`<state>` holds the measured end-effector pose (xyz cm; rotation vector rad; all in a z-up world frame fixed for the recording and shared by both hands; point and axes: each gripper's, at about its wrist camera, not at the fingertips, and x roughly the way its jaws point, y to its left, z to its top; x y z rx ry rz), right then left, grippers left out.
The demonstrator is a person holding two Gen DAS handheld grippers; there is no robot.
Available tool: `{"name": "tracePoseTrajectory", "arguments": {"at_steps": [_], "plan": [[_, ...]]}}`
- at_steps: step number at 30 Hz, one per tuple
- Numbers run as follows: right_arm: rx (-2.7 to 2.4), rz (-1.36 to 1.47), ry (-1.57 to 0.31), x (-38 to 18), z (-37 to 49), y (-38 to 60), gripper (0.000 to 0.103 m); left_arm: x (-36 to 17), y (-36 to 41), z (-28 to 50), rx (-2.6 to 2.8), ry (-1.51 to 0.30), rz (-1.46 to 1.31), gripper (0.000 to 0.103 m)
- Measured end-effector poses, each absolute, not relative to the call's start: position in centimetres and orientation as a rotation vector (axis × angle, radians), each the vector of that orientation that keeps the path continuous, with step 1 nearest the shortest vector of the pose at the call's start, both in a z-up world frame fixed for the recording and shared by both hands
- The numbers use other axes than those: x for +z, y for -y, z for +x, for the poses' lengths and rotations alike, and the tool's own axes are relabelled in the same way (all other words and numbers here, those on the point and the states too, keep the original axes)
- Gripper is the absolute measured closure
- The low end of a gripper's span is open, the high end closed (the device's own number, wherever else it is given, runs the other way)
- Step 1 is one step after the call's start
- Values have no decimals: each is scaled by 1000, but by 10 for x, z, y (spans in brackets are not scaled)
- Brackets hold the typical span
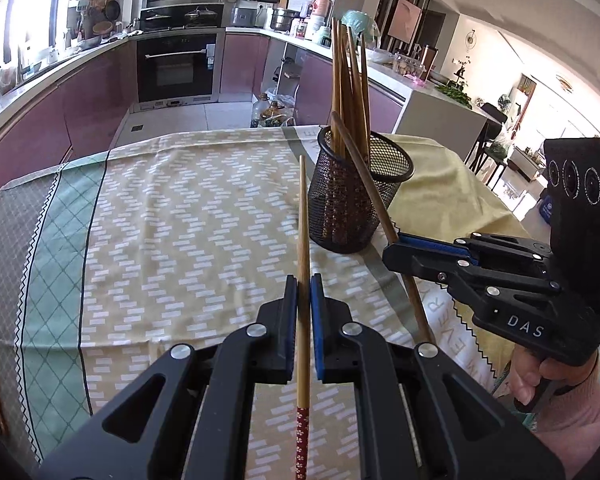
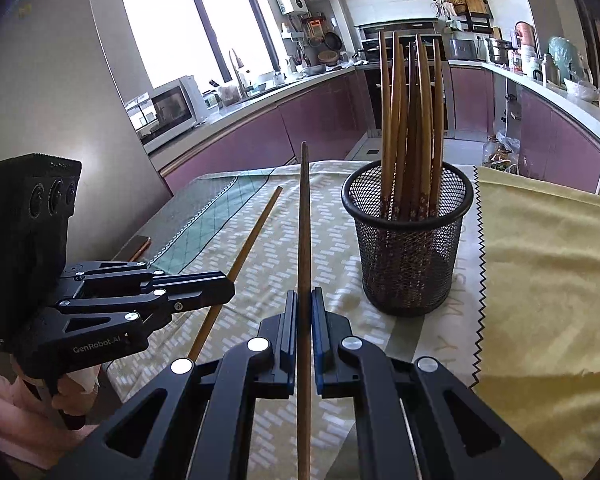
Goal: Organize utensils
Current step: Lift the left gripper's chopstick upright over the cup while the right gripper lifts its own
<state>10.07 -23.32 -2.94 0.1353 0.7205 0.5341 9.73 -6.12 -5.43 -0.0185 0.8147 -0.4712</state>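
Observation:
My left gripper is shut on a light wooden chopstick with a red patterned end, its tip pointing forward above the table. My right gripper is shut on a darker brown chopstick, which rises towards the rim of the black mesh holder. The holder stands upright on the cloth with several chopsticks in it. In the left wrist view the right gripper is just right of the holder. In the right wrist view the left gripper is at the left.
The table carries a patterned cloth with a yellow cloth at the right. A dark flat object lies near the table's left edge. Kitchen counters and an oven stand behind.

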Motion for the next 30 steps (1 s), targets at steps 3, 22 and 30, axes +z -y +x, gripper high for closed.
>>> {"name": "tracePoseTrajectory", "arguments": {"at_steps": [3, 22, 30], "plan": [[534, 148, -701, -25, 99, 238, 97, -47, 60, 94, -480, -797, -31, 96], [525, 185, -596, 0, 94, 260, 97, -12, 51, 83, -535, -713, -90, 96], [521, 193, -564, 8, 93, 263, 97, -1, 51, 82, -549, -682, -105, 96]]}}
